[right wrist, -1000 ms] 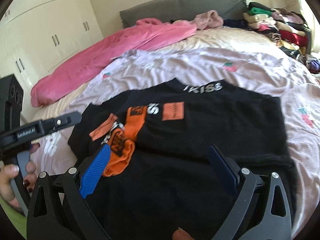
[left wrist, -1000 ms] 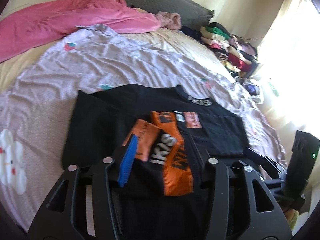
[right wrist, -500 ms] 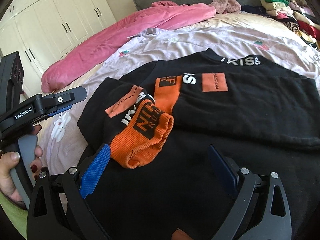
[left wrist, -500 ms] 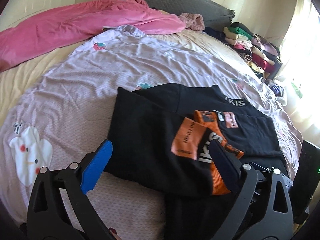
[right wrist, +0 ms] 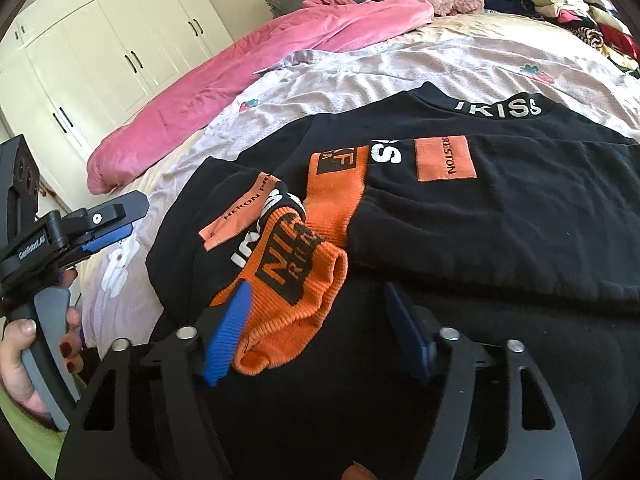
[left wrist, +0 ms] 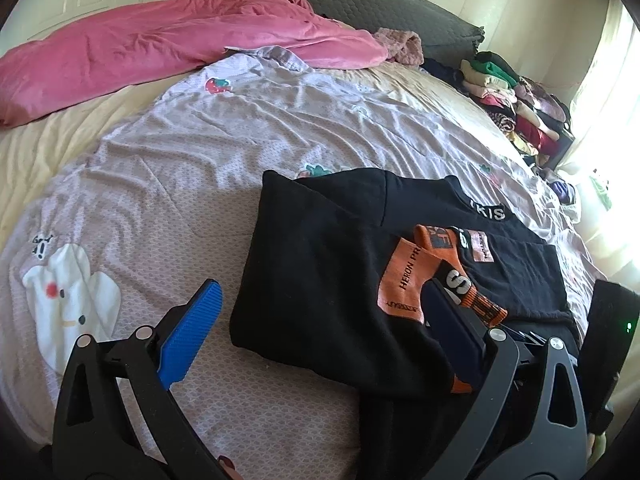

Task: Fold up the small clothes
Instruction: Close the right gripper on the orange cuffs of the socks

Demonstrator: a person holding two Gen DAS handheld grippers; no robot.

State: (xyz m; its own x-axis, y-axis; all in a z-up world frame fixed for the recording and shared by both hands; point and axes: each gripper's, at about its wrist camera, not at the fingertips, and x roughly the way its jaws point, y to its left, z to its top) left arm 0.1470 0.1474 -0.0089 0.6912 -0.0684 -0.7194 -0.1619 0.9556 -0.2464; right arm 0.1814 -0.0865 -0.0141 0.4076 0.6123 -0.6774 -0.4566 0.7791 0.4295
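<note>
- Right wrist view has my right claw (right wrist: 316, 328) low over the black sweatshirt (right wrist: 500, 216), which lies on the bed (right wrist: 400, 60) with both sleeves folded across its chest. The jaws stand about half open and have just been closing around the orange cuff (right wrist: 296, 300); the blue pad looks to touch the cuff, but I see no firm pinch yet.
- Left claw (left wrist: 320, 328) hangs wide open and empty at the sweatshirt's near left corner, one pad over the purple sheet (left wrist: 180, 184), the other over the sleeve.
- To do this well, I judge I should pinch the hem layers cleanly on both sides, keep the cuff tucked flat so it does not drag, then lift evenly and fold toward the collar (right wrist: 500, 108).
- Against a second ago: the left claw then sat narrow around the sleeve's orange band; now it is spread and further left. The right claw was wide then and has dropped closer to the cuff.
</note>
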